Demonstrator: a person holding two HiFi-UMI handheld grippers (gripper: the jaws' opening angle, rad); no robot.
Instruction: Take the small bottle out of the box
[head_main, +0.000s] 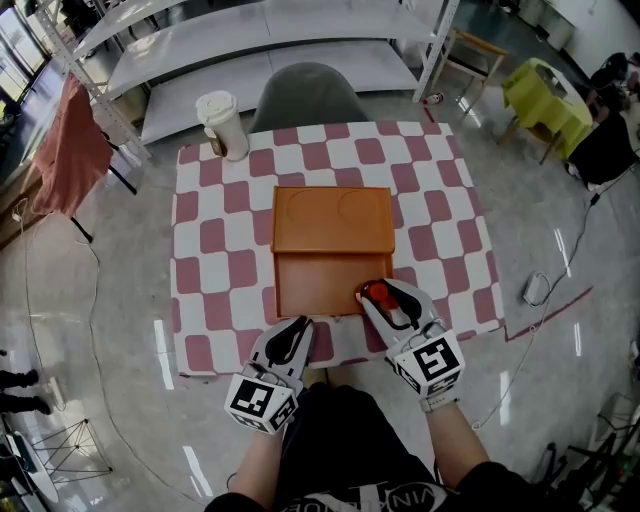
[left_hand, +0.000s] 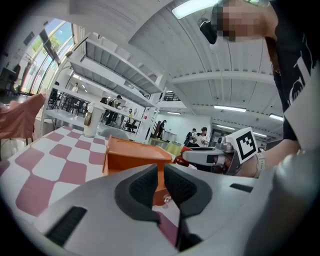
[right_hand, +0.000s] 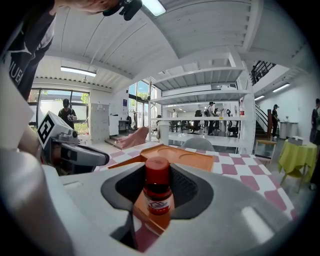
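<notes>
one small bottle (right_hand: 158, 190), upright, is clamped in the right hand-held gripper (head_main: 385, 300) over the orange box's (head_main: 333, 235) near right corner; the left hand-held gripper (left_hand: 161, 182), at the desk's (head_main: 215, 250) near edge, is nearly closed, empty.

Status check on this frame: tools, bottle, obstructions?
Right tool shut on small bottle, red cap up. Bottle over near-right corner of orange box. Left tool shut, empty. Nothing obstructing.
</notes>
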